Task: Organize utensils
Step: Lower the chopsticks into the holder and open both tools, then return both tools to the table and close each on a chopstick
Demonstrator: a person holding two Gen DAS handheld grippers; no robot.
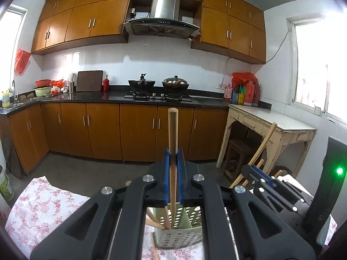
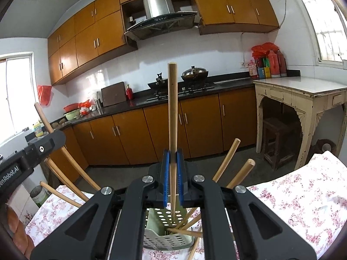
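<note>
1. Two tongs, left tongs (image 1: 173, 151) and right tongs (image 2: 173, 151), each clamp one upright chopstick (image 1: 172, 143).
2. Both sticks' lower ends sit in the perforated holder (image 2: 161, 218).
3. Several chopsticks (image 2: 225, 162) are already in it; one loose stick (image 1: 154, 249) lies on the floral surface (image 1: 43, 203).

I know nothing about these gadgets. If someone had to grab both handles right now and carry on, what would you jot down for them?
Left gripper: shut on an upright wooden chopstick, lower end inside the perforated green holder.
Right gripper: shut on another upright chopstick, its tip down in the same holder.
Done: several chopsticks already lean in the holder, which stands on the floral cloth.
Left: release both sticks into the holder. One stick seems to lie on the cloth beside it; check for others.
</note>
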